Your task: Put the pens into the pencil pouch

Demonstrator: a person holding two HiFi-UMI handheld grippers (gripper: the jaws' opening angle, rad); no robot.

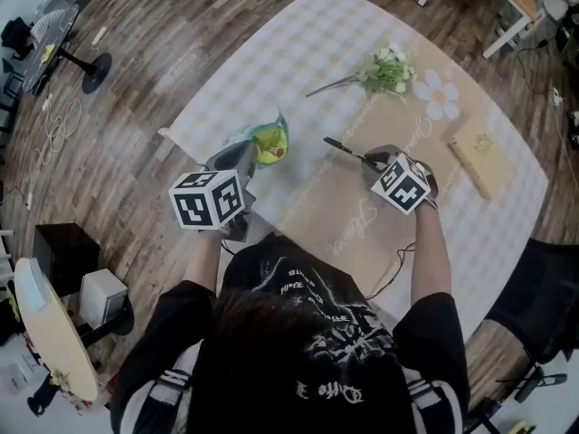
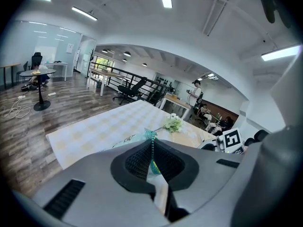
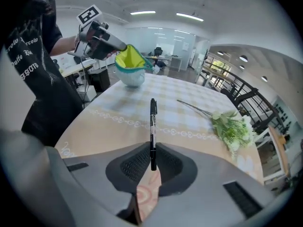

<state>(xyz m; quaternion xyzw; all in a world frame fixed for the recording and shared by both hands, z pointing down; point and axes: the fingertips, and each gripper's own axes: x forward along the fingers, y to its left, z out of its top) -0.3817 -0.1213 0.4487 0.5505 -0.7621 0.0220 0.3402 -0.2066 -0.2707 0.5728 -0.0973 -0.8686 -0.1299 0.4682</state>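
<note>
We clamp the left hand-held gripper (image 2: pixel 152 148) on the rim of the clear teal-zipped pencil pouch (image 1: pixel 268 141) near the left edge of the bench (image 1: pixel 362 229), likely to hold it open, while our right hand-held gripper (image 3: pixel 152 151) pinches the slim black pen (image 3: pixel 153 119) above mid-bench, pointed toward the pouch.

Glossy plastic pen (image 3: pixel 152 126); wooden floor (image 1: pixel 181 25)

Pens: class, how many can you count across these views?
1: a black pen, gripped in the right claw. More may lie hidden inside the pencil pouch.
</note>
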